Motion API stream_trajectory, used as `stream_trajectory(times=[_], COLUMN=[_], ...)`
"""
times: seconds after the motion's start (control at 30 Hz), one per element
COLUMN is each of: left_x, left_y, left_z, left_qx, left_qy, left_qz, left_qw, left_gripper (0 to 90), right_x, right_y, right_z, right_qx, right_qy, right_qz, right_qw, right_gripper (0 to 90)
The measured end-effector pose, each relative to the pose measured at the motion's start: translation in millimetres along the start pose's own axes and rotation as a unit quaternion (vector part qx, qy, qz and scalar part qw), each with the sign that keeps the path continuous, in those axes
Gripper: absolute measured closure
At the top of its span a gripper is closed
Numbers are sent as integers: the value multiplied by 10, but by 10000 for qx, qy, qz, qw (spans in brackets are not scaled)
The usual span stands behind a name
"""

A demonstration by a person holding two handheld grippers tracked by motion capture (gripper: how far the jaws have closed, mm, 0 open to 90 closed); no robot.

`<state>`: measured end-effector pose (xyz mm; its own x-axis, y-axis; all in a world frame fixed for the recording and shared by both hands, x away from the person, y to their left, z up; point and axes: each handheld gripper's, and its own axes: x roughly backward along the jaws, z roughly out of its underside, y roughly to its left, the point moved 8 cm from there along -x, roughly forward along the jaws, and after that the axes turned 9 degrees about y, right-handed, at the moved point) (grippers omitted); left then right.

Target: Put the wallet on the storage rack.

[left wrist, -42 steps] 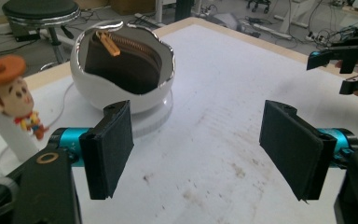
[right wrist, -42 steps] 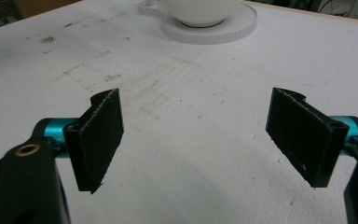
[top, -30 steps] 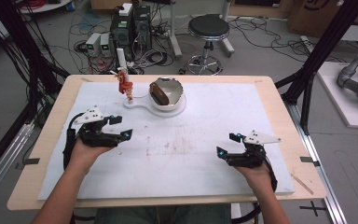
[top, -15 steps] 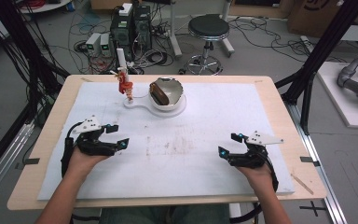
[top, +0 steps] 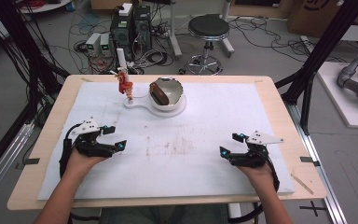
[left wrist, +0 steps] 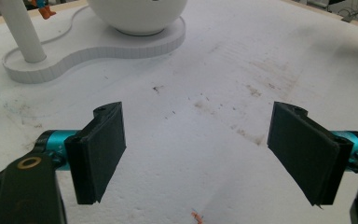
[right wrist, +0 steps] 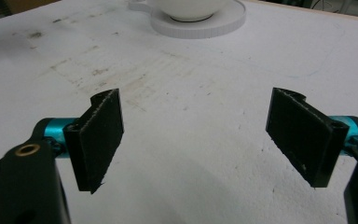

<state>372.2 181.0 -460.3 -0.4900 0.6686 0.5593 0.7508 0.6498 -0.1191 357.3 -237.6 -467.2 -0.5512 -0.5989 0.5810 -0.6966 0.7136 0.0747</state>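
A white bowl (top: 173, 95) holding a brown object (top: 159, 95) stands on a white keyhole-shaped base (top: 135, 103) at the far middle of the mat. A red-orange figure (top: 125, 85) hangs on the base's thin white post. My left gripper (top: 116, 137) rests low over the mat at the near left. Its jaws have just been opening and stand wide with nothing between them (left wrist: 200, 154). The bowl (left wrist: 137, 14) and post (left wrist: 23, 32) lie ahead of it. My right gripper (top: 230, 144) sits at the near right, open and empty (right wrist: 198, 140), with the bowl's base (right wrist: 205, 25) far ahead.
A stained white foam mat (top: 205, 112) covers the wooden table (top: 168, 201). A small orange crumb (left wrist: 196, 217) lies just under the left jaws. Beyond the table's far edge are a stool (top: 208, 28), computer boxes (top: 130, 23) and cables. Black frame posts flank the table.
My left hand has sunk and drawn slightly toward the near edge, and its jaws stand a little wider. The right hand has kept still.
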Motion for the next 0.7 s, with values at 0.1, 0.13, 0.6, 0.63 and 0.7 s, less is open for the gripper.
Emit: stream_trajectory(times=[0.1,0.13,0.6,0.63,0.7], left_x=[0,1,41,42,40], left_y=[-4,-5,6,10,16], left_z=[14,20,44,46,46], left_qx=[14,8,-69,-62,-27], left_qy=[-2,5,17,25,21], left_qz=[9,20,-26,-36,-36], left_qw=[10000,10000,10000,10000,10000], left_gripper=[191,191,192,192,191], right_x=[-1,3,-39,-43,-46], right_y=[-5,-5,-15,-15,-7], right_z=[10,11,-1,-4,-3], right_qx=[-1,-12,-6,1,-21], right_qy=[20,20,53,50,68], right_qz=[9,12,26,27,11], right_qw=[10000,10000,10000,10000,10000], right_gripper=[192,192,192,192,192])
